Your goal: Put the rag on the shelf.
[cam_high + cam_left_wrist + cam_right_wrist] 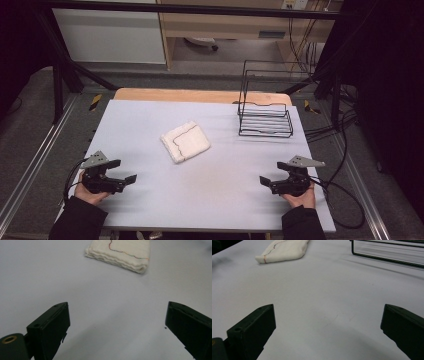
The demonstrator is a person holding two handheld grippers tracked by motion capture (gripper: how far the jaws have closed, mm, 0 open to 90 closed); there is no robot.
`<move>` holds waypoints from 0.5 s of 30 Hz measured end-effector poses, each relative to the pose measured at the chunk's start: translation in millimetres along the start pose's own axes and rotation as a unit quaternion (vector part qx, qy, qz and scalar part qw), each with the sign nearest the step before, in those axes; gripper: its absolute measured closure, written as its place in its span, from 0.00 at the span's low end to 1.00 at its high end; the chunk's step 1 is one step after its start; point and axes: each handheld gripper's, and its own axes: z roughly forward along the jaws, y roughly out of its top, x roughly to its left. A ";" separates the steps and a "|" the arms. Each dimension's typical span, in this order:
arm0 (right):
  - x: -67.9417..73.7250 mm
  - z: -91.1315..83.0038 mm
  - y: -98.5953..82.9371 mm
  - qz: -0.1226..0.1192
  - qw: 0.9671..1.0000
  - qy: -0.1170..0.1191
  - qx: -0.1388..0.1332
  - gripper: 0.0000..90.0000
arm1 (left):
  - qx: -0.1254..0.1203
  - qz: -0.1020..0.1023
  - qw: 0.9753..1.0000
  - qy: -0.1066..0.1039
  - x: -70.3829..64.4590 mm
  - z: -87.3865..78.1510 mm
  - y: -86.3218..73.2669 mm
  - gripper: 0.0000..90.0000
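Observation:
A folded white cloth (185, 141) with a dark stitched line lies flat near the middle of the pale table (220, 195). It lies ahead of my left gripper (117, 322), whose view has the cloth (120, 253) at the top. My left gripper (123, 171) rests at the table's front left, open and empty. At the front right my right gripper (272, 172) is open too, nothing between its jaws. The right gripper view (328, 325) has the cloth (283, 250) at the upper left.
A black wire rack (265, 110) stands at the back right of the table, its base rails (387, 255) at the top right of the right gripper view. Cables (345, 200) trail off the table's right side. A wooden board edge (200, 95) borders the far side.

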 end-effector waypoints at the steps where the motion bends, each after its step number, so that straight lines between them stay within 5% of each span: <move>1: -0.1 0.1 -0.1 -0.001 1.000 0.000 0.000 0.01 | -0.001 0.000 1.000 0.000 -0.5 0.3 0.1 0.06; 15: 2.2 1.5 0.1 -0.008 1.000 -0.002 0.006 0.01 | 0.004 0.004 1.000 0.001 -5.7 3.6 2.4 0.06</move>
